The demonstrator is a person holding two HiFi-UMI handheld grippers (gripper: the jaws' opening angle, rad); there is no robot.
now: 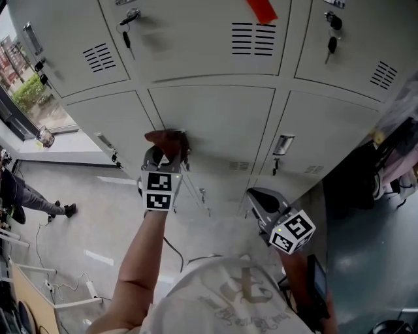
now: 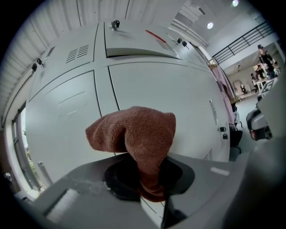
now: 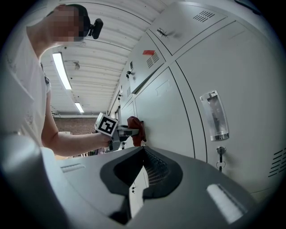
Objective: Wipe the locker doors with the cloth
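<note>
Grey metal locker doors (image 1: pixel 215 124) fill the head view. A brown-red cloth (image 1: pixel 164 138) is pressed against the vertical seam at the left edge of the middle-row centre door, with my left gripper (image 1: pixel 163 156) shut on it. In the left gripper view the cloth (image 2: pixel 134 132) bunches out of the closed jaws in front of the doors (image 2: pixel 174 98). My right gripper (image 1: pixel 261 199) hangs lower right, away from the lockers, shut with nothing in it. The right gripper view shows its jaws (image 3: pixel 142 154) together, with the cloth (image 3: pixel 134 127) and left gripper (image 3: pixel 117 130) further along the locker row.
Keys hang in the upper locks (image 1: pixel 127 36) (image 1: pixel 332 39). A red strip (image 1: pixel 261 9) sits on an upper door. A clear handle (image 1: pixel 283 143) (image 3: pixel 214 116) is on the door to the right. Clothes hang at the far right (image 1: pixel 398 153). A person (image 1: pixel 26 196) stands at the left.
</note>
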